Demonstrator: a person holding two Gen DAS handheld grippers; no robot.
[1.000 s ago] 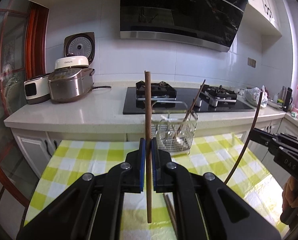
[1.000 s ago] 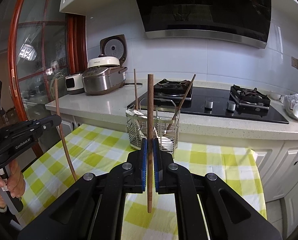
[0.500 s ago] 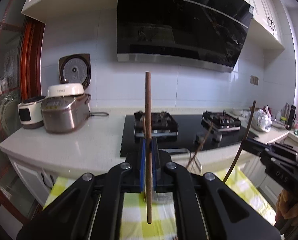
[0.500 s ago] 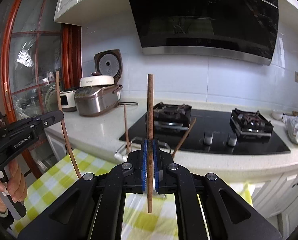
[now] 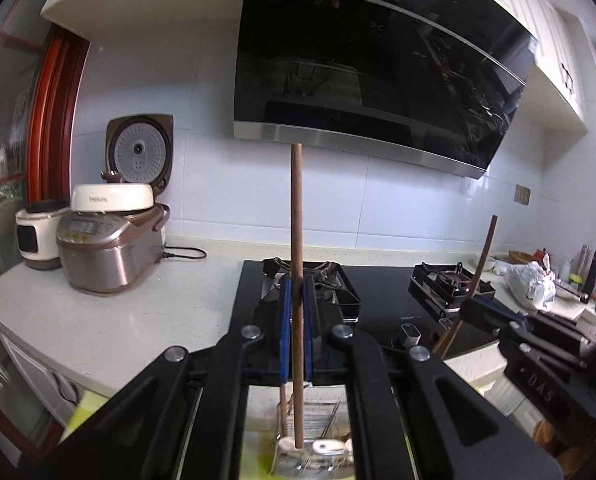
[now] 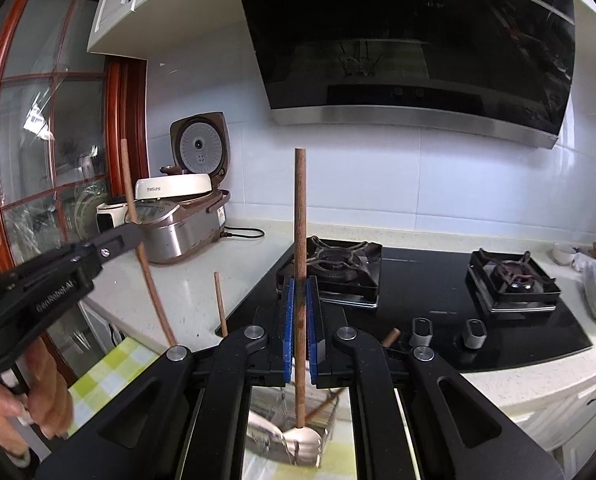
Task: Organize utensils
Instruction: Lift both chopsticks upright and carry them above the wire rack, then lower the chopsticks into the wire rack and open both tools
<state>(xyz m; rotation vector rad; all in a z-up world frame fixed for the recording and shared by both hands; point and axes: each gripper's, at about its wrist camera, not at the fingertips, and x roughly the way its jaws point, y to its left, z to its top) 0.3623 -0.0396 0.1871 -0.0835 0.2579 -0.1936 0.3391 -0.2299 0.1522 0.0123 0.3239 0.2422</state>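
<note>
Two chopsticks, one per gripper — left gripper (image 5: 297, 334) clamped tight on an upright chopstick (image 5: 296, 216), right gripper (image 6: 299, 334) likewise on its chopstick (image 6: 300, 216). Wire basket (image 6: 326, 412) below on checked cloth (image 6: 110, 372) — holds spoons (image 5: 326, 447) and chopsticks.

Rice cooker (image 5: 110, 256), hob (image 6: 418, 292), perhaps bag (image 5: 532, 284).

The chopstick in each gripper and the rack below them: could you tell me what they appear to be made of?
Left gripper's chopstick and right gripper's chopstick: probably wood, given the matte brown, slightly uneven colour; stained bamboo is possible. Rack: thin crossing wires with a silvery glint, so likely steel wire, though blurred.
</note>
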